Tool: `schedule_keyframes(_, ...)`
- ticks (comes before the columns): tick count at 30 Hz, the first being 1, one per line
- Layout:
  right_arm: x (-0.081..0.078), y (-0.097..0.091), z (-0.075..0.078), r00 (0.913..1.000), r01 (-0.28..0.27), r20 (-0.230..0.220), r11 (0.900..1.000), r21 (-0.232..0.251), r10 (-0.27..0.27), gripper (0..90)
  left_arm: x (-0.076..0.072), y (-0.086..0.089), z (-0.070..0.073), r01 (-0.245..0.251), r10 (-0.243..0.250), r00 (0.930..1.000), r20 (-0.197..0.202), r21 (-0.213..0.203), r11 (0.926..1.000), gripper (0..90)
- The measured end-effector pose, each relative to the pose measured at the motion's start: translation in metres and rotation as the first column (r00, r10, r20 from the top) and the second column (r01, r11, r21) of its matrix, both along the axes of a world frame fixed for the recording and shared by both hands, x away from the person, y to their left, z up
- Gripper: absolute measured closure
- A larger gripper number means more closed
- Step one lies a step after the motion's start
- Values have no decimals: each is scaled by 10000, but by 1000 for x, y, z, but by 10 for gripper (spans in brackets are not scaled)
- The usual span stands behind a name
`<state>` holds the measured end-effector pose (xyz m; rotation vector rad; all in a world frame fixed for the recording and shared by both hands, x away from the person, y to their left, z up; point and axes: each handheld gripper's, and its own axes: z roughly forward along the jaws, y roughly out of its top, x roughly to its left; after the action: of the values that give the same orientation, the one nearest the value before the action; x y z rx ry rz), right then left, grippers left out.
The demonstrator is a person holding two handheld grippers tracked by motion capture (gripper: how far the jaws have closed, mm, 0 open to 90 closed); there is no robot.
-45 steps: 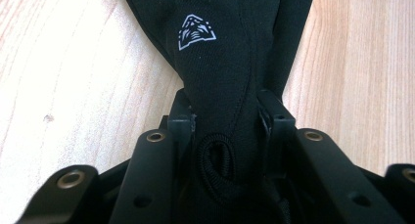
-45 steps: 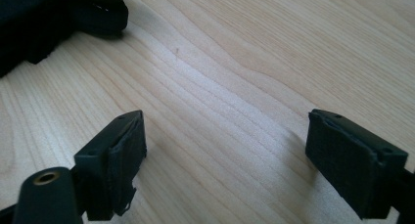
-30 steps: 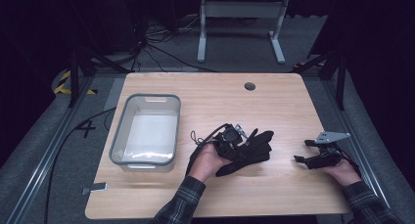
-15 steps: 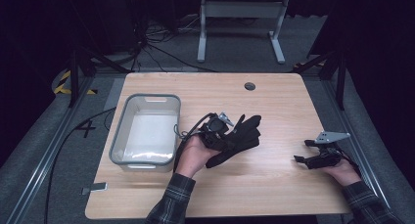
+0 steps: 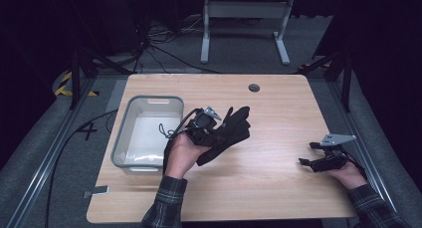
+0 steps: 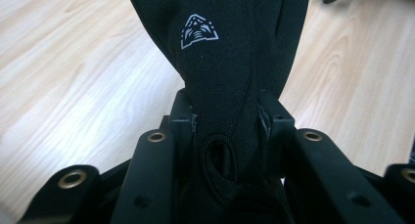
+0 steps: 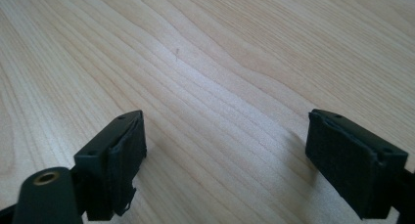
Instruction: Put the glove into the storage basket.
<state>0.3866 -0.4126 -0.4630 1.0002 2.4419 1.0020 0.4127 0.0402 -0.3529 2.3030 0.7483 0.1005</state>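
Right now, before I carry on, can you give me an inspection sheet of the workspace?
Surface: light wooden table, with a round hole near the far edge.
Job's things: black glove, held above the table beside the bin; grey plastic bin at the left, inside looks bare.
Clutter: small grey piece at the table's near left corner.
Grippers: left gripper shut on the glove's cuff; right gripper open, low over bare wood at the right.
Cables: one trails from the left gripper; more lie on the floor behind.
Surroundings: dark floor, white stand beyond the table, yellow-black tape at left.
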Motion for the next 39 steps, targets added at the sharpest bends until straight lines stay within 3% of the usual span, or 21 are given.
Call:
schedule_keyframes(11,0,0,0,10000,-1,7,10000,-5,1,156,0,30,8,-810,811,9963,271,-41,9967,669)
schedule_keyframes(18,0,1,0,9999,-73,-79,9999,-91,72,105,-2,49,12,-1438,1440,9891,317,-87,9896,668)
schedule_keyframes(23,1,1,-1,9999,-111,-115,9999,-131,109,88,-2,71,14,-2299,2301,9726,340,-80,9732,668)
schedule_keyframes(26,1,1,-1,9999,-110,-118,9999,-129,109,87,-2,81,15,-2664,2667,9634,285,-150,9638,666)
schedule_keyframes(27,1,1,-1,9999,-110,-118,9999,-129,109,87,-2,81,15,-2664,2667,9634,285,-150,9638,665)
schedule_keyframes(32,1,1,-1,9999,-113,-113,9998,-133,111,87,-4,102,16,-3343,3346,9419,279,-165,9423,665)
schedule_keyframes(33,1,1,-1,9999,-113,-113,9998,-133,111,87,-4,102,16,-3343,3346,9419,279,-165,9423,664)
schedule_keyframes(34,1,1,-1,9999,-111,-114,9998,-134,109,87,-5,109,16,-3565,3569,9337,291,-172,9341,664)
schedule_keyframes(38,1,1,-1,9999,-111,-114,9998,-133,109,87,-6,125,14,-4044,4046,9140,294,-127,9145,664)
schedule_keyframes(39,1,1,-1,9999,-111,-114,9998,-133,109,87,-6,125,14,-4044,4046,9140,294,-127,9145,663)
